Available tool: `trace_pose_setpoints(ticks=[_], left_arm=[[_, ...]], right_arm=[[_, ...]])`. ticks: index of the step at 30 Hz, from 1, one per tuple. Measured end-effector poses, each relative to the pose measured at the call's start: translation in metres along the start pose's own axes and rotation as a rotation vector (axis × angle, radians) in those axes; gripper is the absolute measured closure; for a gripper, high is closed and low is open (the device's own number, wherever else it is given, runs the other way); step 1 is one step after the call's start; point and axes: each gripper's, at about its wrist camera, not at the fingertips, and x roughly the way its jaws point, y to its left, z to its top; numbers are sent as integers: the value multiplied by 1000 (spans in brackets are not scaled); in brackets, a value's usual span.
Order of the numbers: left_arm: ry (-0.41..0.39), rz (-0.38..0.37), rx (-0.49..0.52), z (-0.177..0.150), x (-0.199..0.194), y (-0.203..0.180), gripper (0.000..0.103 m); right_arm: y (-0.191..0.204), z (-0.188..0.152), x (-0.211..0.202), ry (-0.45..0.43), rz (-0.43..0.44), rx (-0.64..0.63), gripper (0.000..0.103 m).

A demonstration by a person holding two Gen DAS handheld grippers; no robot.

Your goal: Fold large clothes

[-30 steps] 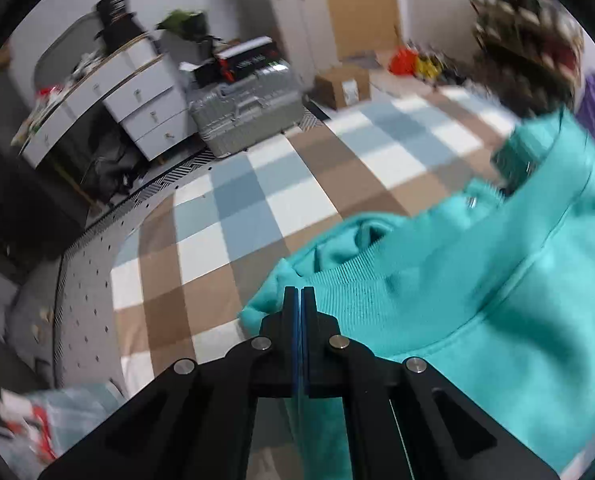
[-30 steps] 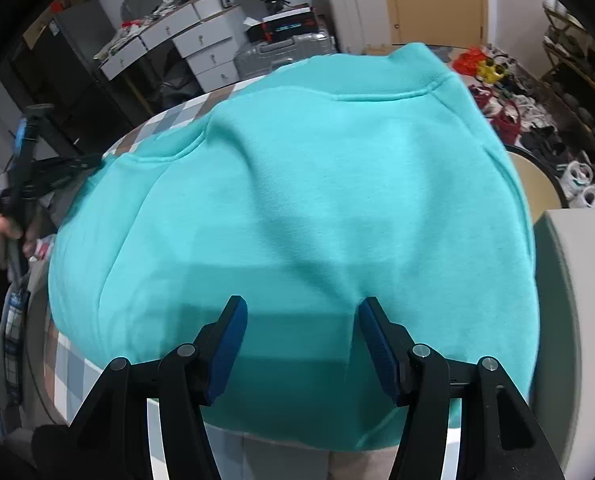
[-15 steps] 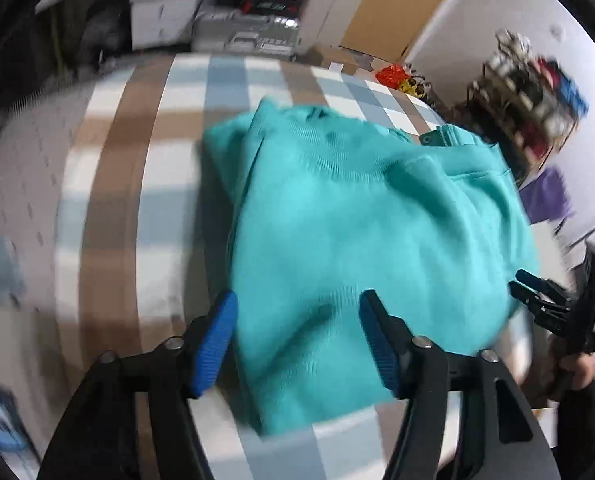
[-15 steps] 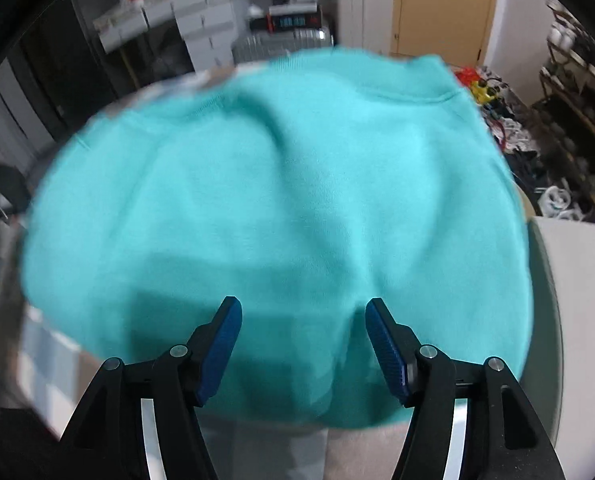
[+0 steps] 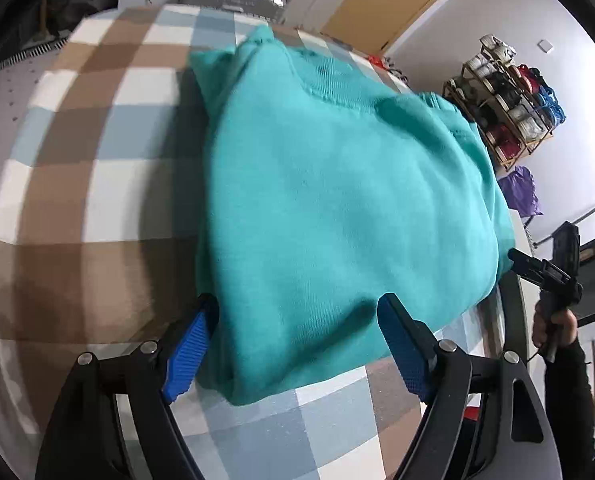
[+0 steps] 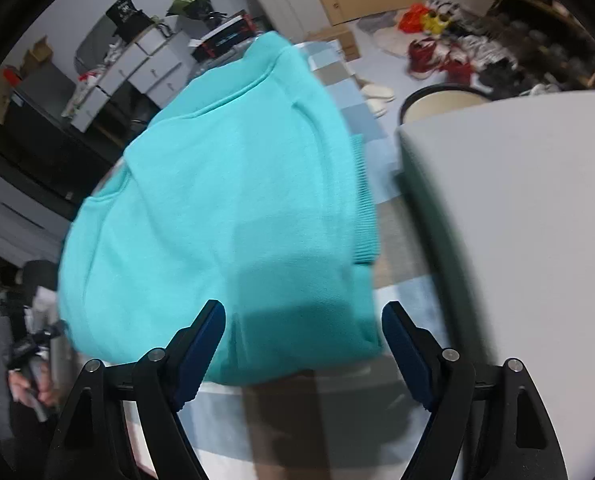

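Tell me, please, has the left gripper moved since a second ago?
Yes. The left gripper, then shut at the teal sweatshirt's edge, has swung toward the shoe rack, its fingers just opened.

Folded teal sweatshirt (image 6: 233,200) on checked cloth (image 6: 353,112), slightly blurred, right hand-held gripper (image 6: 303,344) just opening

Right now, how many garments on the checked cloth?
1: a teal sweatshirt, folded, lying on the checked cloth in front of both open tongs. Anything beneath it would be hidden.
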Motion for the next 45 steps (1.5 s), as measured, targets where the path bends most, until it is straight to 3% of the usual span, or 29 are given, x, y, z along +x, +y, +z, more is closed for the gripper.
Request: trace_pose_setpoints(ticks=[2,3,4,6,8,10,12,21,27,30,33,36,39,41,42,43,45], left_arm=[[12,-16,-3,2,8,1,40],[15,-14,-2,3,10,2,60],[7,3,-7,3,9,1,68],[-12,-1,-34,3,7,1,79],[-1,-13,-97,3,7,5,84],[2,-35,-155,-1,5,6,89],[-4,4,-111,-4,-3,-2,90],[-3,8,-111,-47,-39,-1,91],[45,-55,-90,-92,-60,-12,91],[70,-68,-85,-107,-66,-16,88],[75,31,-119,-104,-68,-3,84],[-33,232,-179,-97,-94,17,84],[-149,236,-163,-84,-127,18,83],[-168,166,-103,-76,-127,-2,71],[-149,116,-58,-72,-119,-17,52],[-132,76,-14,-71,-108,-32,41],[-93,33,114,-66,-73,-68,41]], right_arm=[[4,-3,4,8,-2,-13,34],[4,-3,7,13,1,-10,52],[1,-3,9,18,12,5,61],[-3,-2,7,-4,58,43,76],[-4,-5,-1,-29,69,33,83],[5,-11,-12,-59,39,-18,85],[9,-18,-25,-81,30,-24,86],[29,-66,-60,-63,50,-121,87],[2,-116,-79,-7,85,-137,86],[-8,-130,-80,22,22,-156,78],[-4,-131,-91,-18,-145,-202,65],[22,-125,-119,-107,-288,-268,61],[64,-120,-141,-184,-257,-369,53],[96,-116,-139,-197,-191,-414,40],[111,-115,-134,-190,-155,-430,38],[129,-113,-124,-173,-110,-445,38],[161,-115,-93,-119,-59,-473,38]])
